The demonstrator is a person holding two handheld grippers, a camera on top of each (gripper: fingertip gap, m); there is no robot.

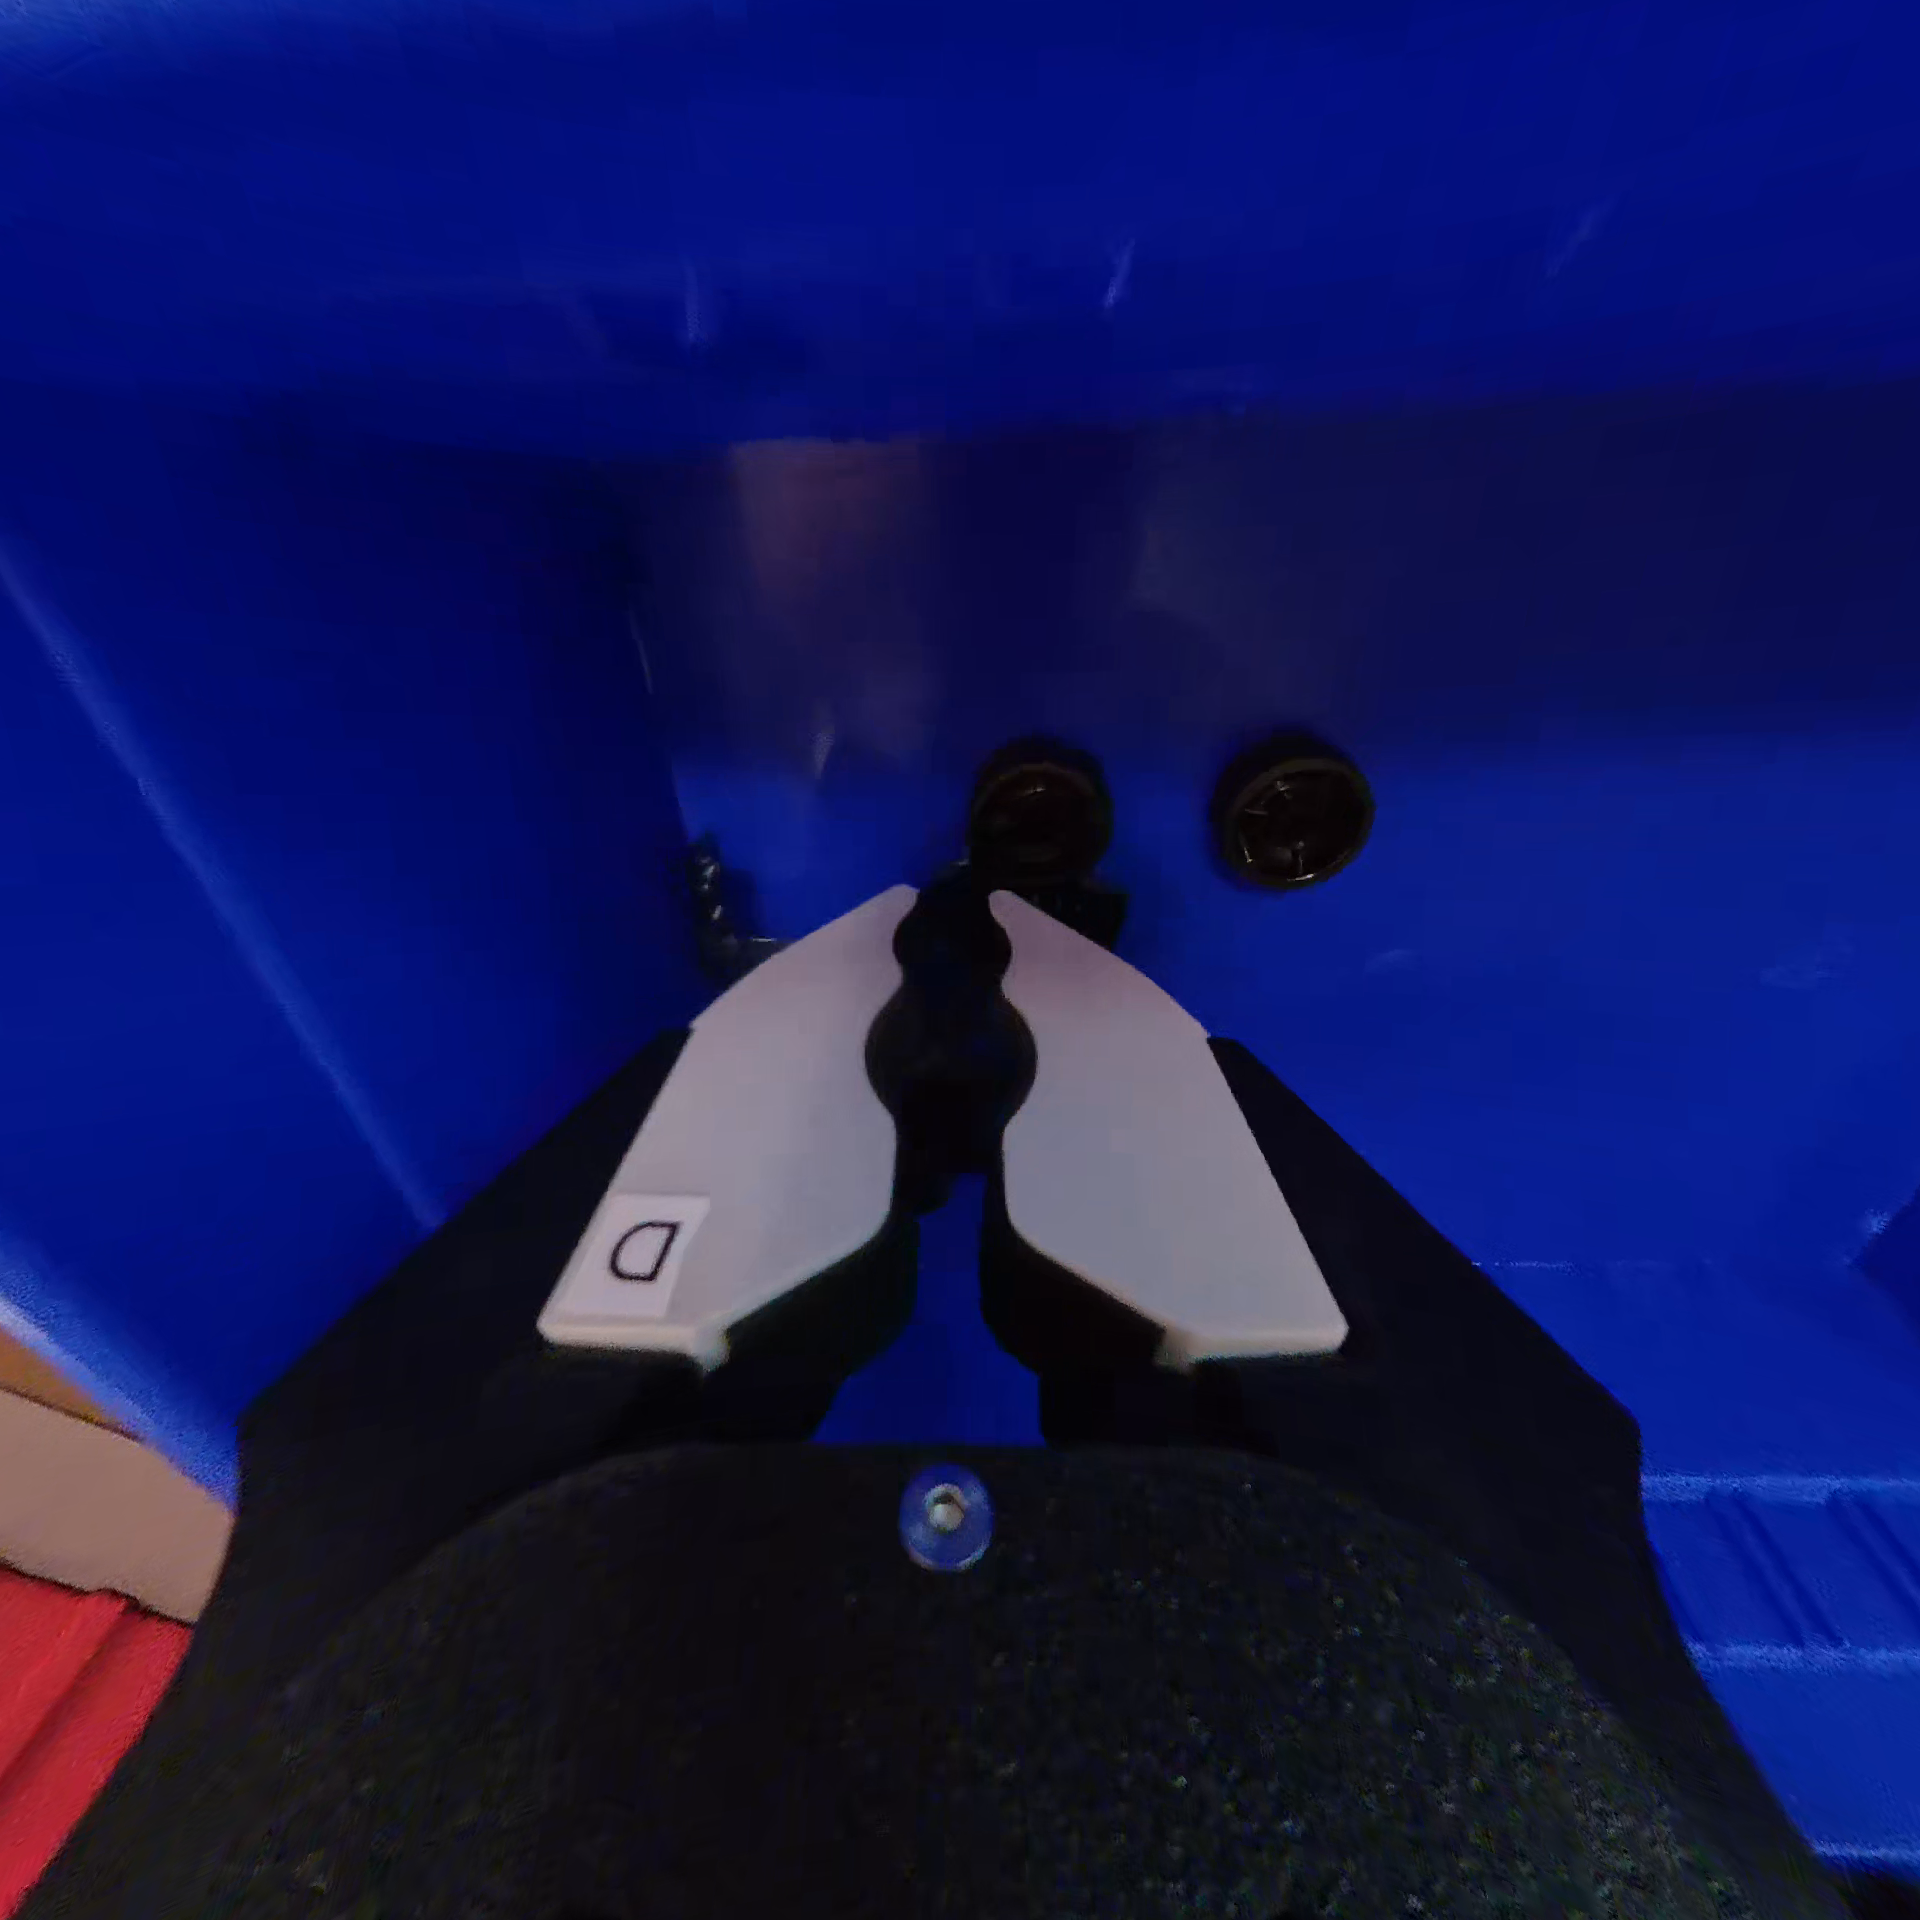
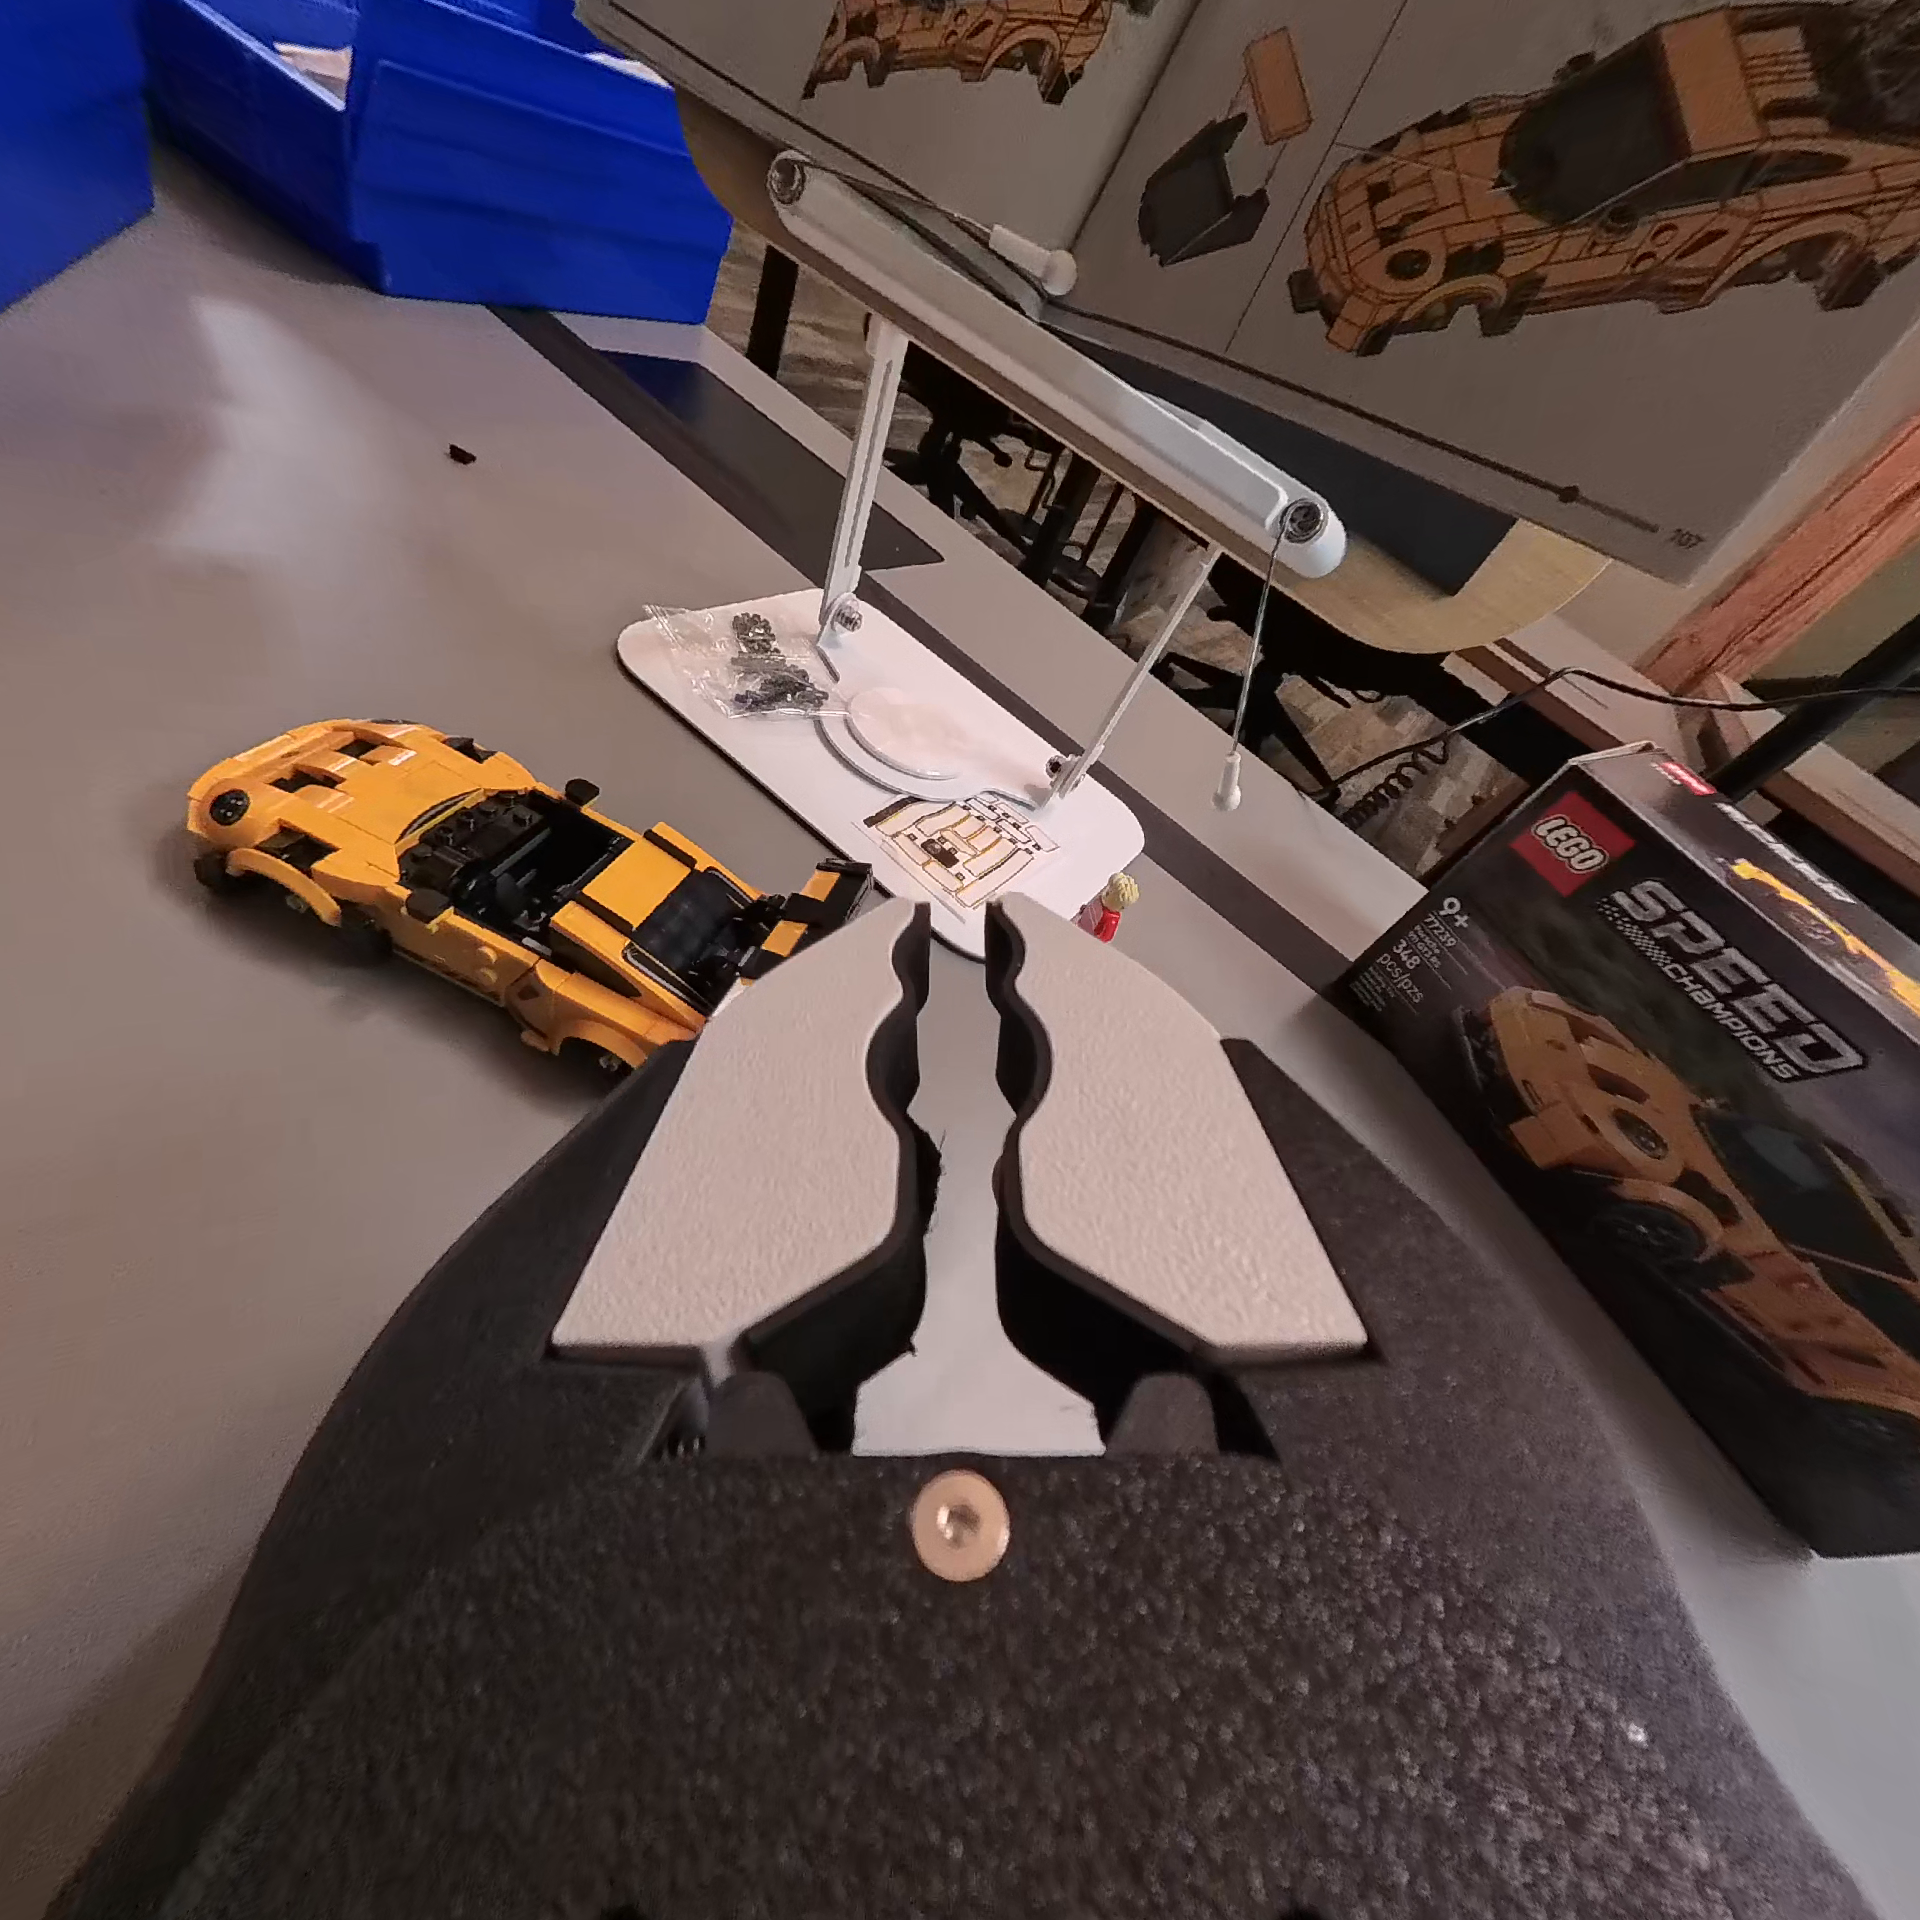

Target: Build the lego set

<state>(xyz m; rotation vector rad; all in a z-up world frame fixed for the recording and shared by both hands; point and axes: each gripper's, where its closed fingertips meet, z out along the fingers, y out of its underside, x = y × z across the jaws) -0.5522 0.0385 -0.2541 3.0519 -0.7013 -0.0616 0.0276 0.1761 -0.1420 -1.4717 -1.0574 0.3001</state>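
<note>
In the left wrist view my left gripper (image 1: 954,902) reaches down into a blue bin (image 1: 1558,1039). Its fingers are nearly together and a black piece (image 1: 951,1049) fills the gap between them. A black wheel (image 1: 1034,805) lies just past the tips, and a second one (image 1: 1294,816) lies to its right. In the right wrist view my right gripper (image 2: 956,914) hovers over the grey table (image 2: 312,520) with a narrow gap and nothing in it. A yellow and black lego car (image 2: 468,883) stands to its left.
A white stand (image 2: 1081,842) holds the open instruction booklet (image 2: 1455,208). On its base lie a bag of small parts (image 2: 748,665) and a sticker sheet (image 2: 961,842), with a minifigure (image 2: 1112,904) beside it. The set's box (image 2: 1662,1091) is at right. Blue bins (image 2: 468,177) are at back left. Tip to tip, the grippers are about 60 centimeters apart.
</note>
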